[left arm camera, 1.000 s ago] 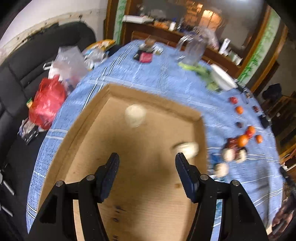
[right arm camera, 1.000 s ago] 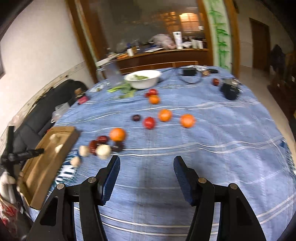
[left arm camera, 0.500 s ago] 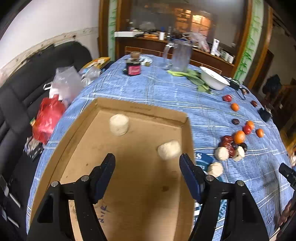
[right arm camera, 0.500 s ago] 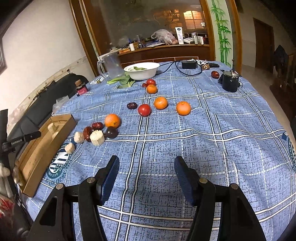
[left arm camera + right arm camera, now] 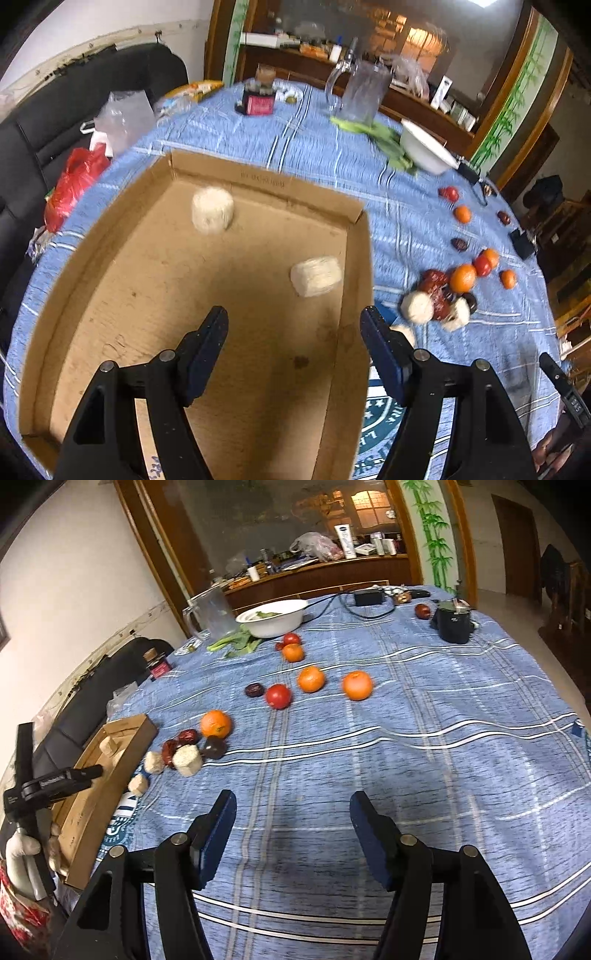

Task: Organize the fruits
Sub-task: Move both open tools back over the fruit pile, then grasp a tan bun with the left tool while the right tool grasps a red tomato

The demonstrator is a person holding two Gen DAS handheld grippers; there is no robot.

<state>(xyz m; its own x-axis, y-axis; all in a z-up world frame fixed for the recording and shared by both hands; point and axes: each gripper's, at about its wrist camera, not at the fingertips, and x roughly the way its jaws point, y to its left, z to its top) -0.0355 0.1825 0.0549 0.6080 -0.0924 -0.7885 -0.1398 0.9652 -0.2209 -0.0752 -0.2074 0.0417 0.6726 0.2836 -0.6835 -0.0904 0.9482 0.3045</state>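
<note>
My left gripper (image 5: 293, 325) is open and empty above a shallow cardboard tray (image 5: 258, 177) that holds two pale cylindrical pieces (image 5: 212, 208) (image 5: 316, 275). To the tray's right lie more pale pieces (image 5: 417, 306), dark red dates (image 5: 432, 277) and oranges (image 5: 461, 277). My right gripper (image 5: 290, 810) is open and empty over the blue cloth. Ahead of it lie several oranges (image 5: 356, 685), a red tomato (image 5: 278, 696), dates (image 5: 186, 736) and pale pieces (image 5: 188, 760) next to the tray (image 5: 110, 771).
A white bowl (image 5: 273, 618) with greens, a clear jug (image 5: 214, 614) and a black device (image 5: 452, 622) stand at the far side of the table. A black sofa (image 5: 55, 110) with plastic bags (image 5: 70, 181) lies left of the table. The left gripper shows in the right wrist view (image 5: 55, 779).
The left gripper has pulled back and steadied over the tray, and the two pale pieces now lie still. The right gripper has moved a little closer to the fruit.
</note>
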